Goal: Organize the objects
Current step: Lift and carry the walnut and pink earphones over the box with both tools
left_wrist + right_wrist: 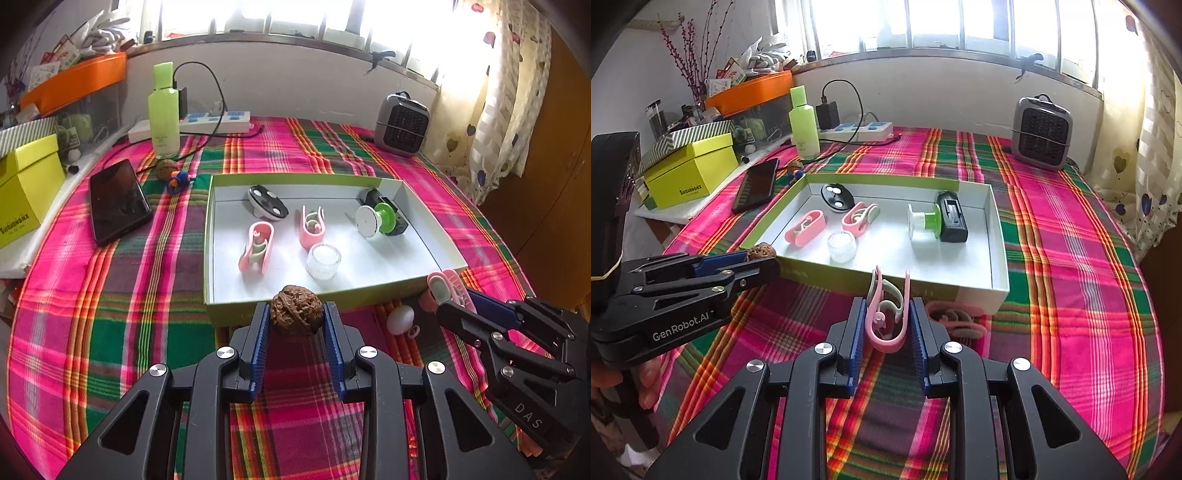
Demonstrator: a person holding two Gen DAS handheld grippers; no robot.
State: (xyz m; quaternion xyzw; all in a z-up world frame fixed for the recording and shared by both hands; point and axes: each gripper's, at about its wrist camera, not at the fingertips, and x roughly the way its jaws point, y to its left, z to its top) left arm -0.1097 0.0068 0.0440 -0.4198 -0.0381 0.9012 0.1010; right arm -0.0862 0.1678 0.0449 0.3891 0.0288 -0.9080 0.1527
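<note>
The left claw (pixel 296 314) is gripping a hard, knobbly walnut (pixel 295 309) across its middle; the right claw (pixel 887 317) is pinching a light, probably springy pink clip (pixel 888 314)

Walnuts: you can see two, one in your left tongs (pixel 295 314) and one by the phone (pixel 165 169).
Pink clips: four, two in the tray (pixel 256 242) (pixel 311 227), one in your right tongs (pixel 888 314), one on the cloth (pixel 955 319).
Little glass jars: one (pixel 323 260).
White eggs: one (pixel 400 319).
Phones: one (pixel 118 199).
Green bottles: one (pixel 163 107).
Trays: one (pixel 295 178).
Small heaters: one (pixel 402 123).
Tongs: you hold two.
</note>
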